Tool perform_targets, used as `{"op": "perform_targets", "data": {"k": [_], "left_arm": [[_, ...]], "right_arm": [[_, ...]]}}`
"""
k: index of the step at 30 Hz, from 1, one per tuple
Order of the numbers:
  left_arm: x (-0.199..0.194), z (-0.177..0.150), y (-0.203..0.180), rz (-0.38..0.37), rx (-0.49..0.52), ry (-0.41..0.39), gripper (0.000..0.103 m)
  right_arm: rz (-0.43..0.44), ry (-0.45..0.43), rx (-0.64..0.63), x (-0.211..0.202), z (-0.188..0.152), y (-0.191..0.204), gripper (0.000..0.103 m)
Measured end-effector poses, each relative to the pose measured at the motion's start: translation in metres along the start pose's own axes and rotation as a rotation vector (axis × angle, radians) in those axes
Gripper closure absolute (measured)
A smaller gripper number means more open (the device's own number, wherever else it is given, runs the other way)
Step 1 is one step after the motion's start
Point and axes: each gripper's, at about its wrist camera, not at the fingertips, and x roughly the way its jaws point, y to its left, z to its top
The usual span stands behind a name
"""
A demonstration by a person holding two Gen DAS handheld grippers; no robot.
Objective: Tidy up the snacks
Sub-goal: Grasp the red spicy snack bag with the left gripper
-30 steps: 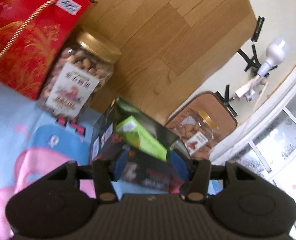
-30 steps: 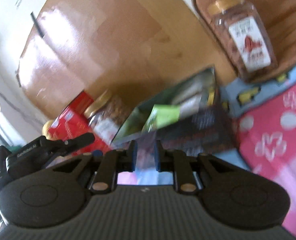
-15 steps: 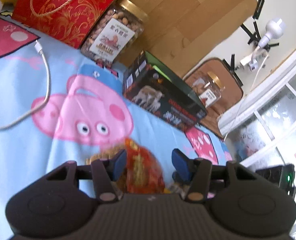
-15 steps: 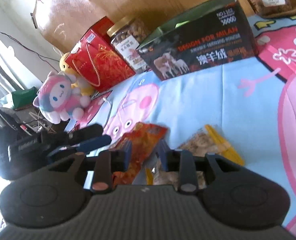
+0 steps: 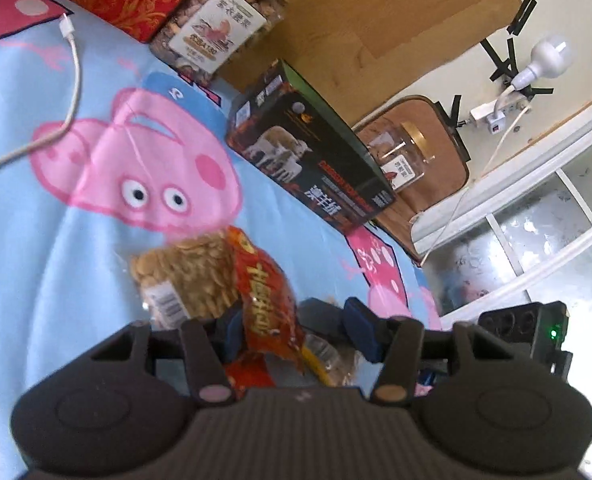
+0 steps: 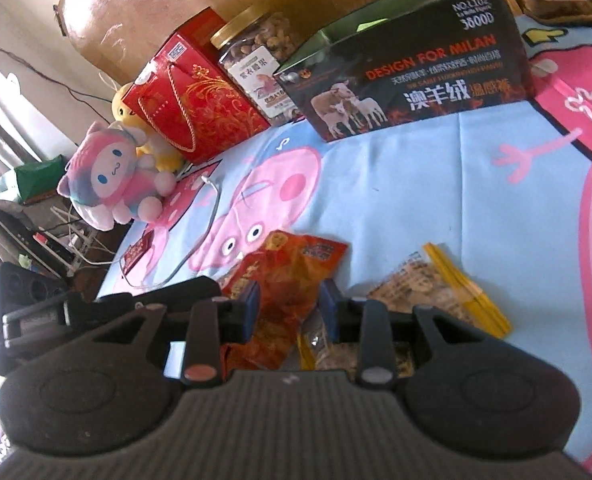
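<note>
A pile of snack packets lies on the blue cartoon-pig cloth (image 5: 35, 248). A red-orange packet (image 5: 261, 308) lies over a clear bag of peanuts (image 5: 191, 276). My left gripper (image 5: 296, 330) is open, its jaws on either side of the red packet's near end. In the right wrist view the same red-orange packet (image 6: 291, 276) sits between the blue pads of my right gripper (image 6: 289, 312), which is open around it. A clear bag with a yellow strip (image 6: 444, 292) lies to its right. The open dark box (image 6: 408, 64) stands beyond.
A nut jar (image 5: 223, 20) and a red gift bag (image 6: 191, 96) stand beside the box. A second jar (image 5: 404, 156) sits on a brown stool. A plush toy (image 6: 111, 180) and a white cable (image 5: 67, 92) lie at the cloth's left.
Both grippers have pulled back from the dark box and come down to the snack pile. The red-orange packet now lies between the jaws of each.
</note>
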Motion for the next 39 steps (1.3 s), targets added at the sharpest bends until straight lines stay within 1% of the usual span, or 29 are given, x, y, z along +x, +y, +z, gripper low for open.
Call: {"op": "perform_targets", "data": {"k": [3,5,6,7,9,12,14,16,17,18,21,24,26,27,32,36,39], "left_arm": [[0.003,0.001,-0.004,-0.001,0.009,-0.011,0.050],[0.005,0.001,-0.004,0.016,0.010,-0.024,0.057],[0.007,0.000,-0.004,0.031,0.013,-0.028,0.064],[0.008,0.000,-0.002,0.041,0.009,-0.037,0.074],[0.008,0.001,0.003,0.063,-0.007,-0.043,0.087],[0.006,0.001,0.012,0.040,-0.041,-0.032,0.087],[0.003,0.001,0.014,0.038,-0.044,-0.038,0.087],[-0.001,0.002,0.019,0.027,-0.062,-0.041,0.087],[-0.002,0.003,0.023,0.017,-0.080,-0.039,0.087],[-0.004,0.004,0.027,0.007,-0.102,-0.038,0.087],[-0.007,0.008,0.036,-0.020,-0.160,-0.038,0.087],[-0.011,0.010,0.039,-0.064,-0.191,-0.040,0.087],[-0.014,0.010,0.036,-0.086,-0.187,-0.043,0.087],[-0.016,0.011,0.035,-0.099,-0.184,-0.044,0.087],[-0.024,0.009,0.031,-0.179,-0.196,-0.052,0.087],[-0.026,0.006,0.033,-0.224,-0.223,-0.047,0.087],[-0.022,0.004,0.032,-0.256,-0.239,-0.032,0.087]], "right_arm": [[0.001,-0.012,-0.013,-0.001,-0.002,0.000,0.067],[0.009,-0.017,-0.008,-0.002,-0.003,-0.002,0.067],[0.014,-0.019,-0.009,-0.002,-0.003,-0.002,0.068],[0.013,-0.019,-0.008,-0.002,-0.004,-0.002,0.069],[0.012,-0.026,-0.010,-0.002,-0.005,-0.003,0.071],[0.078,-0.012,0.034,-0.003,-0.004,-0.008,0.068],[0.092,-0.014,0.036,-0.005,-0.004,-0.008,0.068],[0.104,-0.014,0.025,-0.006,-0.006,-0.007,0.065],[0.112,-0.016,0.011,-0.008,-0.007,-0.006,0.058],[0.121,-0.022,-0.017,-0.010,-0.009,-0.002,0.048],[0.115,-0.043,-0.104,-0.016,-0.016,0.009,0.036],[0.074,-0.054,-0.191,-0.016,-0.023,0.021,0.034],[0.072,-0.051,-0.201,-0.014,-0.023,0.023,0.033],[0.088,-0.046,-0.180,-0.014,-0.022,0.021,0.034],[0.231,-0.024,0.022,-0.016,-0.016,-0.004,0.033],[0.352,-0.012,0.167,-0.018,-0.017,-0.021,0.033],[0.426,0.000,0.265,-0.016,-0.018,-0.028,0.033]]}}
